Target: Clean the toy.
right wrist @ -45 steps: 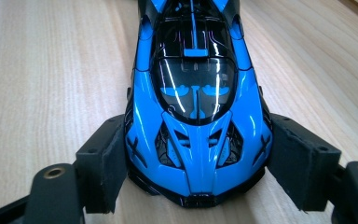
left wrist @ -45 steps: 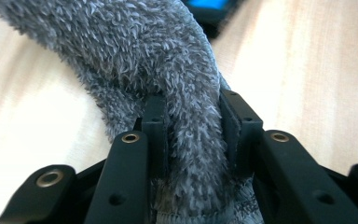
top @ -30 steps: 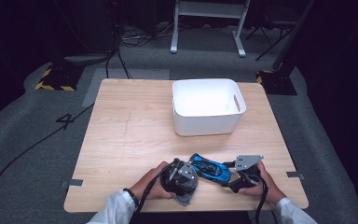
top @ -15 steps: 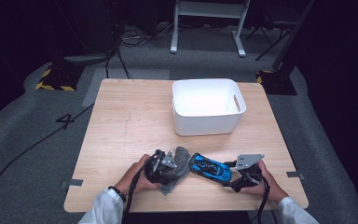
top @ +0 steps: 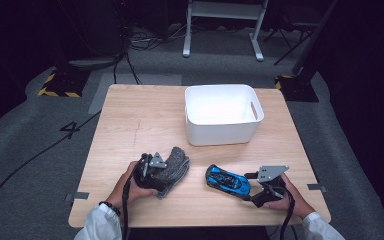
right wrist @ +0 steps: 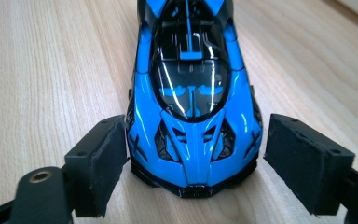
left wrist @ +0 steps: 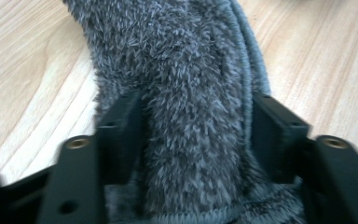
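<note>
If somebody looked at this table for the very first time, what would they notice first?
Probably the shiny blue toy car near the front edge of the wooden table, sitting between the open jaws of the right tool. Next, the fluffy grey cloth to its left, with the left tool around it, its jaws just opening. Behind both stands a white bin.

One sign could be read: a dark numeral "4" (top: pixel 70 129) marked on the grey floor (top: pixel 25 165) at the left of the high view, beside the surface's (top: pixel 130 120) left edge. Nothing else bore legible text.
</note>
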{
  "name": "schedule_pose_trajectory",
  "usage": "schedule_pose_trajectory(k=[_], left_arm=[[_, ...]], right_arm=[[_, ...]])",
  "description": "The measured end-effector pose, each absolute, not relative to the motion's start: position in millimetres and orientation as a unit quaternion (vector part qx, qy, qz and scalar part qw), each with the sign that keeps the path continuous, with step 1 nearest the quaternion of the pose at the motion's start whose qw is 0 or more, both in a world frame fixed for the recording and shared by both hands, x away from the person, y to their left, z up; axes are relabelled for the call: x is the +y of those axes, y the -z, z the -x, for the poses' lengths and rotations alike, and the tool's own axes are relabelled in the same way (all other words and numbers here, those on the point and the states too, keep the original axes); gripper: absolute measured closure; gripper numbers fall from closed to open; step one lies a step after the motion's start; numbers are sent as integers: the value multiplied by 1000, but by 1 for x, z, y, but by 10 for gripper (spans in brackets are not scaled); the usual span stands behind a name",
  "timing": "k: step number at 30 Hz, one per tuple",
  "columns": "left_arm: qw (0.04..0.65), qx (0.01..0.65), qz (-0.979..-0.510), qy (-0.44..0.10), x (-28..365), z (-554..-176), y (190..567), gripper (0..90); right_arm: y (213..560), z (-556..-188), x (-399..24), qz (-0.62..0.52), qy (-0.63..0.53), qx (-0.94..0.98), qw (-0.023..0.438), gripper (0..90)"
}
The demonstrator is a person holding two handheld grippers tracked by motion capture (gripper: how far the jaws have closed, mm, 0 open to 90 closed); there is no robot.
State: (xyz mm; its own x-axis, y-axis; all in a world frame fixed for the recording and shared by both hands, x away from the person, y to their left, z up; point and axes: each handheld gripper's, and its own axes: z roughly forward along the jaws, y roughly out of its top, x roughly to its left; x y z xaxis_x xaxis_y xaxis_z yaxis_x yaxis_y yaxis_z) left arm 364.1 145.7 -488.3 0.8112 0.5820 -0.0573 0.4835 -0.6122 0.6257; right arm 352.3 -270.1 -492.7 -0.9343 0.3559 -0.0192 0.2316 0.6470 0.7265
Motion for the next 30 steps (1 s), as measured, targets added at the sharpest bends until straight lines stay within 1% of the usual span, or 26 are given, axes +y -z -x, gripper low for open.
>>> schedule_pose_trajectory(k=[1, 2, 13, 19, 30], left_arm=[[324, 301, -893, -79, 146, -364, 489, 282], [326, 304, -891, -82, 147, -364, 490, 258], [345, 282, -891, -90, 150, -370, 500, 160], [367, 268, -885, -105, 153, -369, 506, 146], [366, 271, -884, -108, 152, -367, 506, 148]], right_arm=[[491, -352, -271, -163, -391, 902, 82, 207], [490, -352, -271, -164, -395, 900, 82, 213], [476, -354, -254, -155, -408, 895, 88, 234], [469, -358, -243, -154, -412, 893, 92, 235], [464, -366, -206, -149, -391, 904, 86, 233]])
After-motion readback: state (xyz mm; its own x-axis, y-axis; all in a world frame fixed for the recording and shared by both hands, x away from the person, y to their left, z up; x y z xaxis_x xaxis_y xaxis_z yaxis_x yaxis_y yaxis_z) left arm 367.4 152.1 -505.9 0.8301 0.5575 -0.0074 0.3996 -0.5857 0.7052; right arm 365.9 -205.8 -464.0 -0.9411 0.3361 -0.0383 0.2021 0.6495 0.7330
